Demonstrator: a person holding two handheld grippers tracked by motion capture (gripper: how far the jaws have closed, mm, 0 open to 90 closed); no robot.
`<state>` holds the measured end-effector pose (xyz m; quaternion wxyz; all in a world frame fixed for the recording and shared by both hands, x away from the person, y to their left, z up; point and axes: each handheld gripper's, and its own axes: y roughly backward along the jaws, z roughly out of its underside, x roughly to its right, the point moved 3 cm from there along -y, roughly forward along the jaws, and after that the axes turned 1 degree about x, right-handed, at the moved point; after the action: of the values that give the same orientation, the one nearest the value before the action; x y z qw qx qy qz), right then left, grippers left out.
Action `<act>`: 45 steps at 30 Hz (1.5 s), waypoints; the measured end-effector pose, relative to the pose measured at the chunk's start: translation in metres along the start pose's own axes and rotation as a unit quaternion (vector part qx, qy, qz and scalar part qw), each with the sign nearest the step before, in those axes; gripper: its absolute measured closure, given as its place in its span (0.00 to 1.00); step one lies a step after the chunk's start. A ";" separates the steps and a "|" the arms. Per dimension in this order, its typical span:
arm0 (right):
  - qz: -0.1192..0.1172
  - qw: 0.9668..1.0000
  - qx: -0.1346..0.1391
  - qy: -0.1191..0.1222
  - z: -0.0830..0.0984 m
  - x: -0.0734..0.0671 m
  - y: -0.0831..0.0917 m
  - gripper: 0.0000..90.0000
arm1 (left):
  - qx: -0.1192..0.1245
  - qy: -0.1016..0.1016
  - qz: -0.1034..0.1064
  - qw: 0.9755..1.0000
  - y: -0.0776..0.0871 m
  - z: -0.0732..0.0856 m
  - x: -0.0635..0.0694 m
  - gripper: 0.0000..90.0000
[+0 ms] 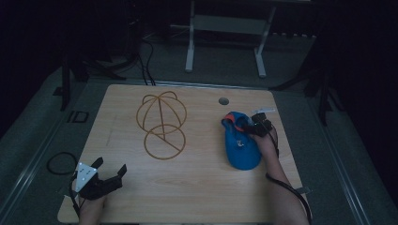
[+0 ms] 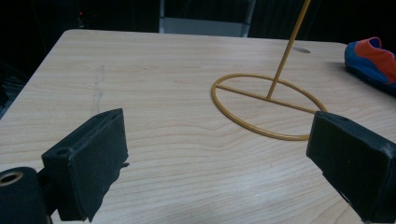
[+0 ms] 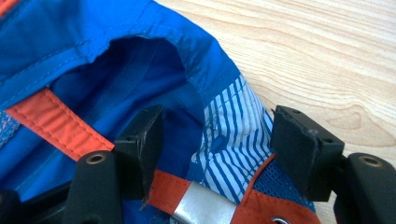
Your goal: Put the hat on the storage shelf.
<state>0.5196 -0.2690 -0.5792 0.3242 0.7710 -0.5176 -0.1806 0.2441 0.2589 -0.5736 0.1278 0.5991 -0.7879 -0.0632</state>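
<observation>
Over the blue cap [image 1: 241,146], the right hand-held gripper [image 3: 217,135] straddles its striped lining, jaws apart; the left hand-held gripper [image 1: 110,172] is spread, empty.

Table [image 1: 197,187]: pale wood-grain top, smooth, faint sheen, one dark scuff streak toward its left edge; wire stand [image 1: 161,123] near the middle is thin yellow-coated metal rod, smooth. Blue cap [image 1: 241,143] by the right edge is matt woven cloth with stitched seams, orange webbing strap [image 3: 51,123], blue-and-white striped lining, orange mesh and a dull silvery metal buckle [image 3: 203,205]. Left gripper [image 2: 219,158] and right gripper [image 3: 217,140]: matt black plastic bodies, rough foam-like pads [image 2: 95,163], brass-coloured screw inserts.
</observation>
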 end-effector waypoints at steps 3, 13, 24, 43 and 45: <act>-0.001 1.000 0.004 -0.001 0.001 0.000 0.000 0.38 | -0.001 0.001 0.000 1.000 0.000 0.000 0.000 0.06; -0.019 1.000 -0.003 0.018 0.000 -0.010 0.005 0.90 | -0.005 0.001 -0.005 1.000 0.000 -0.001 0.001 0.06; -0.033 0.999 0.021 0.013 -0.005 -0.018 0.021 0.97 | -0.013 0.009 -0.007 1.000 0.000 -0.001 0.000 0.06; -0.064 0.991 0.113 0.028 -0.038 -0.040 0.092 0.97 | -0.014 -0.001 -0.003 1.000 0.000 -0.002 0.004 0.06; -0.061 0.990 0.123 0.026 -0.042 -0.042 0.099 0.97 | -0.017 -0.005 -0.001 1.000 0.000 -0.002 0.005 0.06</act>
<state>0.4608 -0.2425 -0.4835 0.2289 0.8396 -0.4790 -0.1149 0.2438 0.2545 -0.5708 0.1334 0.5977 -0.7866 -0.0797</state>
